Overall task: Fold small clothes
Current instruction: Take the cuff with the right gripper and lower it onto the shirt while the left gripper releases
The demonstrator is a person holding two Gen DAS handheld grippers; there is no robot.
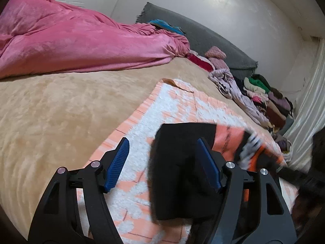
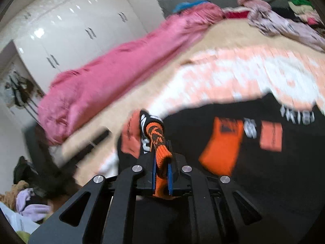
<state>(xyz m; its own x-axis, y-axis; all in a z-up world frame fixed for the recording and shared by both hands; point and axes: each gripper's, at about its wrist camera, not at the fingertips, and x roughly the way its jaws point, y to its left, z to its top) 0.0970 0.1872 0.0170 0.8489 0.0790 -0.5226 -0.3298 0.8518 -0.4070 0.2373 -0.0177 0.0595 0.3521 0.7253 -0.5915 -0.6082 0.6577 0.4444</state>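
Note:
A small black garment (image 2: 254, 183) with orange patches, white print and an orange ribbed cuff (image 2: 162, 156) lies on a white-and-peach patterned mat (image 1: 182, 105) spread over the bed. My right gripper (image 2: 162, 144) is shut on the orange cuff and holds that end lifted off the mat. In the left wrist view a folded black part of the garment (image 1: 178, 172) lies under and behind the right blue pad. My left gripper (image 1: 162, 140) stands open over it, and its pads (image 1: 117, 164) press on nothing. The lifted, blurred cuff end (image 1: 249, 148) shows to the right.
A beige bedspread (image 1: 61, 111) covers the bed, with a bunched pink blanket (image 1: 71, 34) along its far side. A row of piled clothes (image 1: 260, 93) runs by a grey throw (image 1: 213, 38) and a white curtain (image 1: 308, 109). White wardrobe doors (image 2: 71, 24) stand behind.

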